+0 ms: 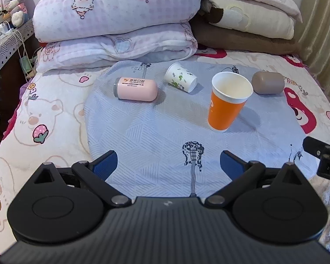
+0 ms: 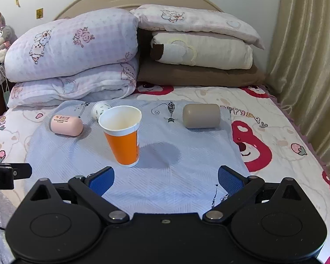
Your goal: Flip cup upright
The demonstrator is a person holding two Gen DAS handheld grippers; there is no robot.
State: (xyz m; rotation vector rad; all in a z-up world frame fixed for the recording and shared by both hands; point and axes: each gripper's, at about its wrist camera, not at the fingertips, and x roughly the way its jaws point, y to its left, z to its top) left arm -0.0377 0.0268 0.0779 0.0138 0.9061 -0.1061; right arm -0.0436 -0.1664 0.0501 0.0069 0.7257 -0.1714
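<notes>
An orange paper cup point(image 1: 226, 103) with a white inside stands upright, mouth up, on the blue-grey cloth point(image 1: 156, 129); it also shows in the right wrist view point(image 2: 123, 136). A white printed paper cup point(image 1: 180, 77) lies on its side behind it, partly hidden in the right wrist view point(image 2: 99, 110). A pink cup point(image 1: 135, 88) point(image 2: 66, 125) and a taupe cup point(image 1: 268, 82) point(image 2: 201, 116) also lie on their sides. My left gripper point(image 1: 168, 165) is open and empty, well short of the cups. My right gripper point(image 2: 166, 181) is open and empty, just short of the orange cup.
Folded quilts and pillows point(image 1: 116, 17) point(image 2: 200, 48) are stacked at the head of the bed. A bedside table with a plush rabbit point(image 1: 15, 2) stands at the left. A curtain point(image 2: 305, 66) hangs along the right. The other gripper's body point(image 1: 325, 158) shows at the right edge.
</notes>
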